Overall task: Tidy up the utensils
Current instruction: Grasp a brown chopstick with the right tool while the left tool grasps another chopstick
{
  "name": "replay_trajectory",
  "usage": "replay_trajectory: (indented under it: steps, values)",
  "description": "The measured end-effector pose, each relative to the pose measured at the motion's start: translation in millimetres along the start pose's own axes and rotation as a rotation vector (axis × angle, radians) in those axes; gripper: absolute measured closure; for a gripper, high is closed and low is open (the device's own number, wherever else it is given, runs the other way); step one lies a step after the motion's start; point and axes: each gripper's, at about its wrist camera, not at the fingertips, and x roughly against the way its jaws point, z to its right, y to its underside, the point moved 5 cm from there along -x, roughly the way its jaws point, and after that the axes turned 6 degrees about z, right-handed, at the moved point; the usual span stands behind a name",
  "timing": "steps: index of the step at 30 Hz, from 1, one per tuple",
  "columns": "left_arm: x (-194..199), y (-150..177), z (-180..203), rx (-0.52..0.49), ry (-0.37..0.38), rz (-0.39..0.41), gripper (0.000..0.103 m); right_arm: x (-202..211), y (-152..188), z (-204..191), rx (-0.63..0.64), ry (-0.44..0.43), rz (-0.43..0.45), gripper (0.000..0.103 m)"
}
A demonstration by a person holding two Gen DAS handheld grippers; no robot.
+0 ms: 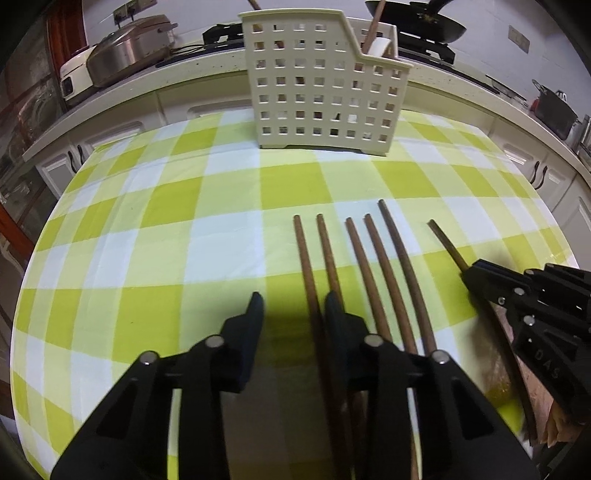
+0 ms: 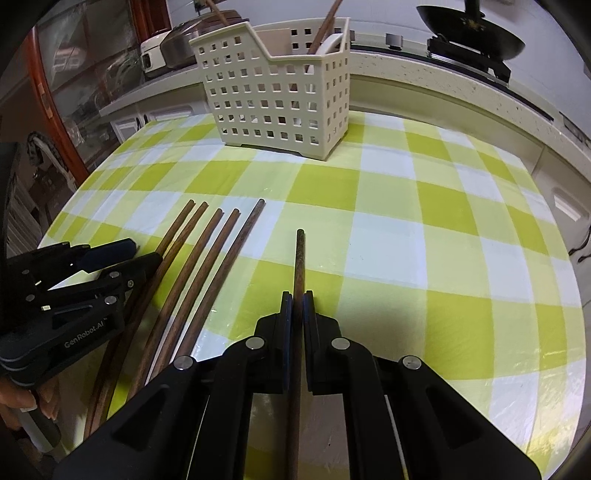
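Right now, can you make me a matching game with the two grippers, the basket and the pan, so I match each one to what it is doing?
Things:
1. left gripper
2. right gripper
3. utensil basket
4. black pan

States:
a. stands on the checked tablecloth with sticks poking out of it
b. sits on the counter behind the table
c. open, with five brown chopsticks lying side by side near it
d. shut on one single chopstick

Pairs: 1-c, 2-d, 3-a, 4-b
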Motion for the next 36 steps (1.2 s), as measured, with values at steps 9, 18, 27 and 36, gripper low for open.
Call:
replay_trajectory:
  steps: [9, 18, 27, 36]
  values:
    - [0.7, -1.8, -1.1, 0.014, 0.059, 0.003, 0.096, 0.2, -4.1, -0.8, 0.018, -0.022, 0.008, 0.097]
    - [39.9, -20.8, -7.0, 0.023, 0.046, 0.132, 0.096, 27.6, -25.7, -3.2, -0.006, -0.062, 0.134, 0.097]
    - [89.1, -36.6, -8.3, 0.02, 0.059, 0.25, 0.097, 68.5, -47.3, -4.3, -0.02, -0.072, 0.265, 0.097]
    - [123.6, -41.0, -7.0, 0.013, 0.055, 0.329, 0.097, 101.4, -56.8, -12.0, -0.008, -0.067, 0.346, 0.097]
